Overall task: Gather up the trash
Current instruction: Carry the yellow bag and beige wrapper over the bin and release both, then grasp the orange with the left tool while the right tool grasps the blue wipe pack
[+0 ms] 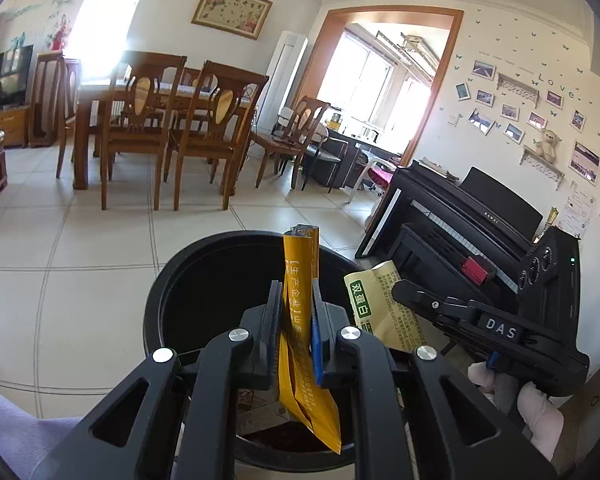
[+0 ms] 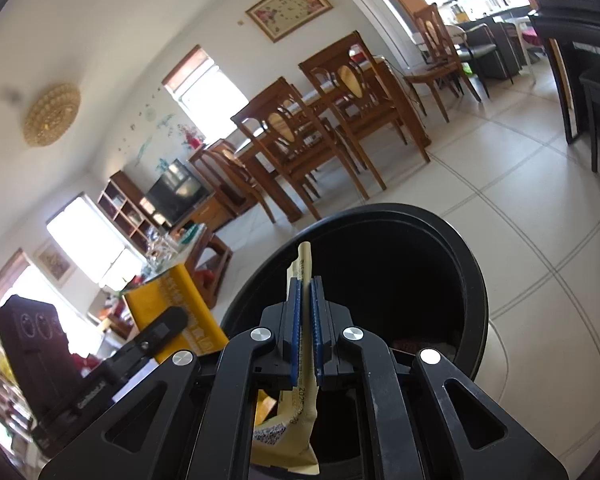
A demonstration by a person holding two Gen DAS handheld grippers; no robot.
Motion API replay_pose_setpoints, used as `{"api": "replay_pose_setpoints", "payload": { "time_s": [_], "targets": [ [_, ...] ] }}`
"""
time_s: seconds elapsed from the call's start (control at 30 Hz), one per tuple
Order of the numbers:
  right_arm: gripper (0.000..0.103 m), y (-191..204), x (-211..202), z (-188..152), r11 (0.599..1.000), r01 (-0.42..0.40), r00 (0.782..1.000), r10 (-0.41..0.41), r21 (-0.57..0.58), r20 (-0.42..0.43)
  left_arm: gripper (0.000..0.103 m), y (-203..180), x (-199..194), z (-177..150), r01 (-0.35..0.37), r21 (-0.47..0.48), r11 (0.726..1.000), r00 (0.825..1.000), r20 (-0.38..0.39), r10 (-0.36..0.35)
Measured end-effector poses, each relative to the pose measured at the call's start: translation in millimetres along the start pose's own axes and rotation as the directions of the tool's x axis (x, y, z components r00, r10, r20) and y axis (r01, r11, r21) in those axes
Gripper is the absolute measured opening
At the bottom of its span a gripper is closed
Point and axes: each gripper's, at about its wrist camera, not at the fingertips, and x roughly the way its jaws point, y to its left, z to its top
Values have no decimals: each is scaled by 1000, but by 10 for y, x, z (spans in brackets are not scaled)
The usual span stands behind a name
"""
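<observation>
The left hand-held gripper (image 1: 296,300) is pinched tight on a glossy yellow packet (image 1: 300,320), a long flat foil sachet with printed characters, creased where the black pads clamp it. It stands nearly upright between the pads, its top edge crumpled above them and its lower end hanging down over the mouth of the trash bin (image 1: 204,252). The bin is round, matte black plastic with a stepped, smooth rim; a few scraps lie in its dark bottom.

To the right, the right hand-held gripper (image 2: 305,304) is pressed together on a pale cream wrapper (image 2: 305,256), thin and papery, with a green label (image 1: 360,300) and fine print. From its own camera the wrapper shows edge-on between ribbed blue pads, its tail drooping below over the bin's near rim. A hand in a white glove (image 1: 532,404) holds this gripper's handle.

The two grippers sit close side by side above the bin, the packets near each other but apart.

Around the bin the floor (image 1: 80,280) is pale glossy tile with thin grout lines, open on the left and ahead. Wooden dining chairs (image 1: 204,128) and a table stand well beyond. A black piano (image 1: 480,216) and its bench crowd the right side, near the bin.
</observation>
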Motion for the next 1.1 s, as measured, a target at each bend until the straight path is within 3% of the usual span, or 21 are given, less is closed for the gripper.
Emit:
{"api": "replay_pose_setpoints", "payload": {
  "time_s": [0.2,0.3,0.33,0.43,0.47,0.5,0.67,0.87,1.0,1.1],
  "targets": [
    [6,-70,232,-58,1000,6,1000,-6,8,-28,17,48,128,-115,-31,18,999,998,-52,32],
    [12,-2,335,-50,1000,26,999,-26,-2,-40,21,62,109,-137,-49,25,998,996,-66,51],
    [21,-8,359,-64,1000,27,999,-27,2,-47,24,69,66,-151,-58,25,998,996,-70,60],
    [46,28,399,-56,999,31,998,-31,7,-51,47,86,2,-162,-84,27,996,994,-66,85],
    [50,40,404,-59,999,33,998,-32,7,-49,61,87,-35,-156,-99,26,995,993,-59,101],
    [50,58,408,-42,999,33,998,-32,7,-47,67,95,-83,-140,-106,24,994,993,-49,107],
    [50,114,400,-65,999,33,999,-33,-8,-34,68,96,-367,-119,-122,18,992,993,-4,122],
    [50,352,346,-175,997,7,1000,-9,-76,-25,80,99,-996,-221,-197,39,980,979,54,195],
    [50,627,400,-337,986,-17,998,7,-168,-60,90,240,-1617,-383,-288,20,957,955,82,286],
    [50,896,463,-523,966,-40,995,15,-255,-100,98,426,-2166,-533,-375,-18,927,922,98,375]
  ]
}}
